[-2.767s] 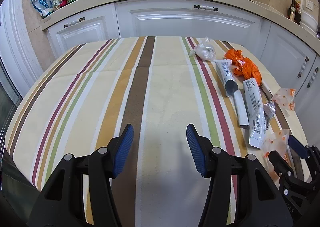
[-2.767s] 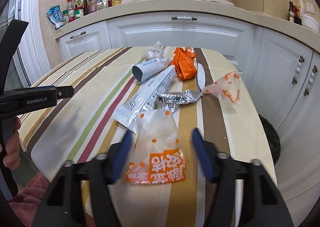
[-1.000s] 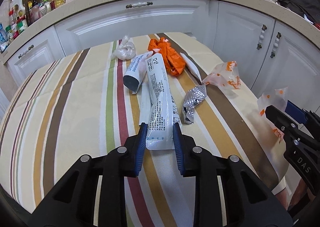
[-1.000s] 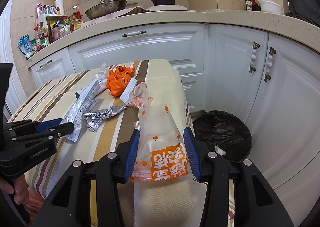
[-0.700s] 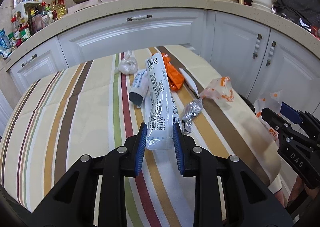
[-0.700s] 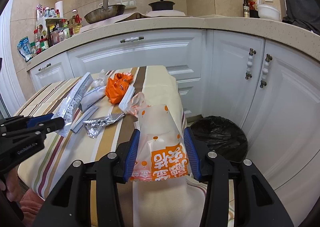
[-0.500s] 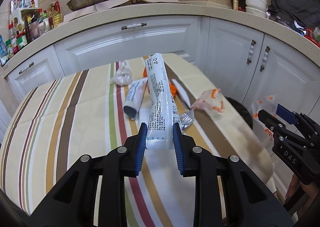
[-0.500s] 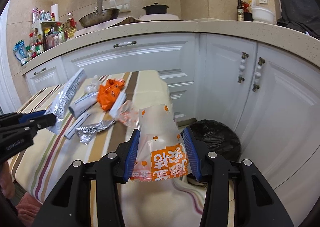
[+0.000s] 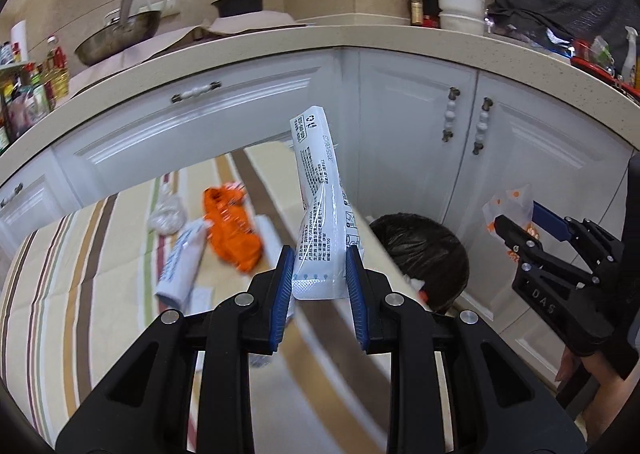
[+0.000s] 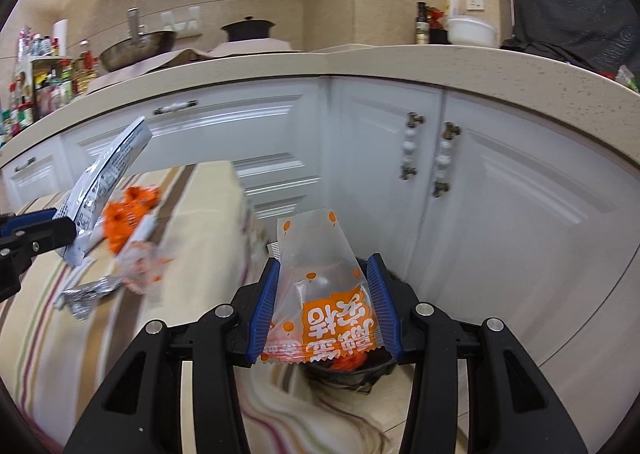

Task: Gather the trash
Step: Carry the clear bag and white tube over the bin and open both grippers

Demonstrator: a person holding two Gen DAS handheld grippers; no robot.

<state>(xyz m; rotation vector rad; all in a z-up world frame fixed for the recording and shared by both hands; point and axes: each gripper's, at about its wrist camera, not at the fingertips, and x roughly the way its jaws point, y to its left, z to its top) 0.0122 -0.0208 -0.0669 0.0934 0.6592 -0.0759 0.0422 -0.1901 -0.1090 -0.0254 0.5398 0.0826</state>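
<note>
My left gripper (image 9: 320, 278) is shut on a long white printed wrapper (image 9: 320, 206), held up above the table's right edge; the wrapper also shows in the right wrist view (image 10: 104, 174). My right gripper (image 10: 324, 310) is shut on a clear snack bag with orange print (image 10: 320, 278), held above the black-lined trash bin (image 10: 344, 370). The bin (image 9: 424, 250) stands on the floor beside the table, and the right gripper (image 9: 516, 226) is above and right of it in the left wrist view.
On the striped tablecloth (image 9: 100, 294) lie an orange bag (image 9: 232, 230), a white tube (image 9: 180, 262), a crumpled clear bag (image 9: 168, 210), a foil wrapper (image 10: 88, 290) and a clear orange-print bag (image 10: 140, 258). White cabinets (image 10: 500, 190) stand behind the bin.
Both grippers have risen and swung right, away from the table toward the bin, each still holding its wrapper. The right gripper now sits over the bin.
</note>
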